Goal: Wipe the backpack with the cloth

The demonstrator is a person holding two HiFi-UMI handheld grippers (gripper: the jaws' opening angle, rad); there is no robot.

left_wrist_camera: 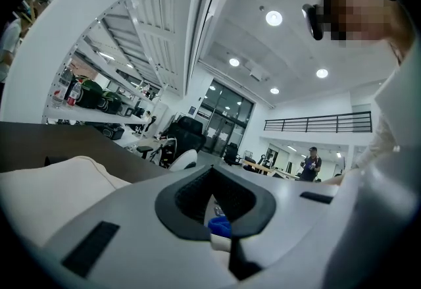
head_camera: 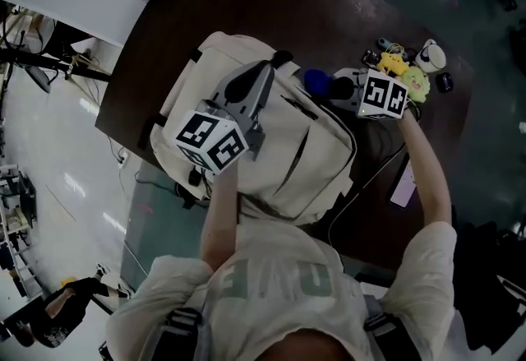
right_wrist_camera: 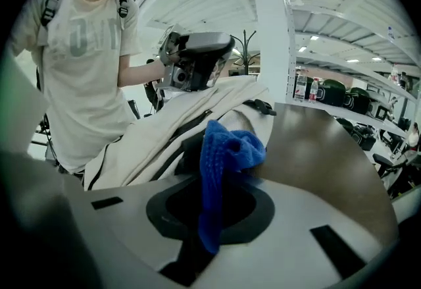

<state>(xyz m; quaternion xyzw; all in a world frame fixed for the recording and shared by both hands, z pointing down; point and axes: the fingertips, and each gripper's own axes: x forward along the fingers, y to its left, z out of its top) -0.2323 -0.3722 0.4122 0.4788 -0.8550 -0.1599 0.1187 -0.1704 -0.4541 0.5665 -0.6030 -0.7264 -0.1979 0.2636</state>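
Cream fabric backpack (head_camera: pixel 296 178) lies on the dark table (head_camera: pixel 189 14) in my head view. It looks soft and saggy, so I'd steady it by the top.

Left gripper view: my left gripper (left_wrist_camera: pixel 217 212) is closed on nothing.

Right gripper view: my right gripper (right_wrist_camera: pixel 204 215) pinches the limp blue cloth (right_wrist_camera: pixel 227 149), close against the backpack.

Plush toys (head_camera: pixel 415 84) on dark table (head_camera: pixel 205 6)
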